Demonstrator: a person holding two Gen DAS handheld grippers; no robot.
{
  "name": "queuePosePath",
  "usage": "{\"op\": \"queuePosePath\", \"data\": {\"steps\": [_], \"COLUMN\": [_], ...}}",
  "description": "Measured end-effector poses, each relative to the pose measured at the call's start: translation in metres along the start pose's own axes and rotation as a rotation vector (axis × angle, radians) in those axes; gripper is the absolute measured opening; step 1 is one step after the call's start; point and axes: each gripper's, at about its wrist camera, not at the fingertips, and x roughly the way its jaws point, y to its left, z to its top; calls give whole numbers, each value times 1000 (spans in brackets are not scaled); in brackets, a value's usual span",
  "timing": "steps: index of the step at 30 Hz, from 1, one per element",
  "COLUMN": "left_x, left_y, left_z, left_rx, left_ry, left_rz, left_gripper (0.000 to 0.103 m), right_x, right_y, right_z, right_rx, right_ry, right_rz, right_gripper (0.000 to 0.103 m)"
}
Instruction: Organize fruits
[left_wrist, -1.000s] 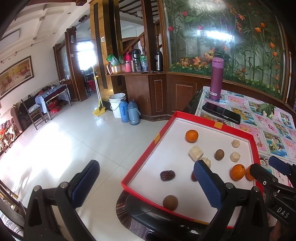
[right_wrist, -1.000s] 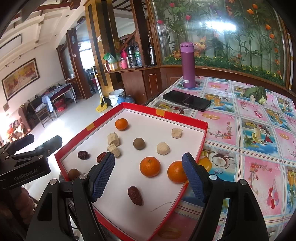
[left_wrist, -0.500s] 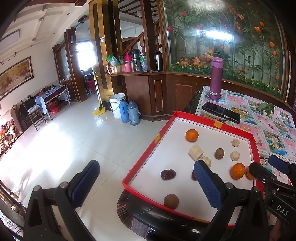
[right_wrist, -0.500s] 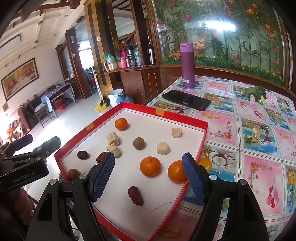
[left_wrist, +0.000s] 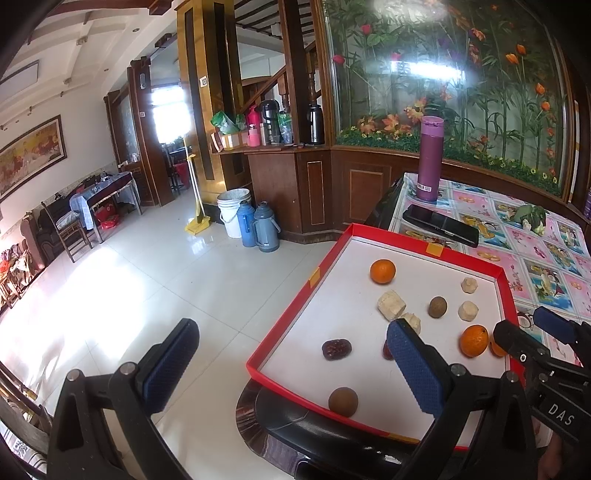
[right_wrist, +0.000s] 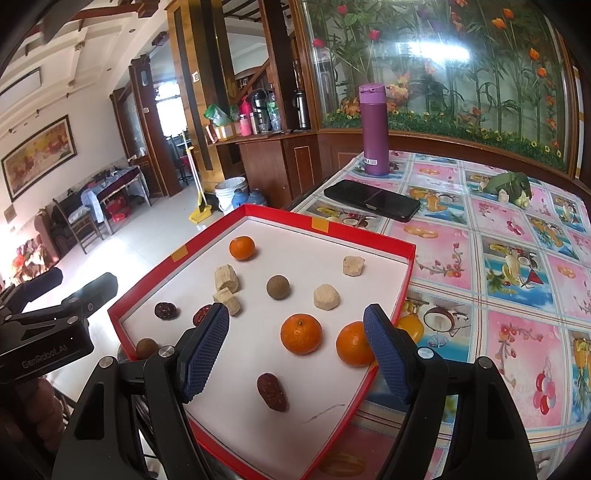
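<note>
Shallow red-rimmed cardboard tray with white floor (right_wrist: 402, 291) sits at the corner of the worktop covered in a pink fruit-print cloth (right_wrist: 517, 295), one corner overhanging the worktop edge.

Contents of the tray, all lying apart from one another except where noted:
- Three small orange mandarins: one toward the far rim (right_wrist: 242, 247), one near the middle (right_wrist: 301, 333), one against the right-hand rim (right_wrist: 354, 344).
- Two round brown longan-like fruits: one central (right_wrist: 277, 286), one at the near-left corner (right_wrist: 147, 347).
- Three dark red wrinkled dates: one nearest the right gripper (right_wrist: 272, 391), two at the left side (right_wrist: 166, 310).
- Four pale beige chunks (right_wrist: 326, 296), two of them just beside each other.

Right gripper (right_wrist: 295, 354): jaws wide, holding nothing, above the near part of the tray, with the middle mandarin between the blue pads in view.

Left gripper (left_wrist: 291, 365): jaws wide, holding nothing, beside the tray's left corner, one pad over the floor.

Beyond the tray: tall purple flask (right_wrist: 375, 129) upright, black phone (right_wrist: 371, 199) flat on the cloth.
</note>
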Motion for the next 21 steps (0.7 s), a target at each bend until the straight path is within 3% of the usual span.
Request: {"op": "queuePosePath", "data": {"steps": [21], "left_x": [-2], "left_y": [7], "left_z": [6], "left_rx": [14], "left_ry": [-19], "left_rz": [-10], "left_gripper": [103], "right_x": [4], "right_y": [2], "right_z": [4], "right_rx": [-5], "right_ry": [-4], "right_rz": [-12], "right_gripper": [75]}}
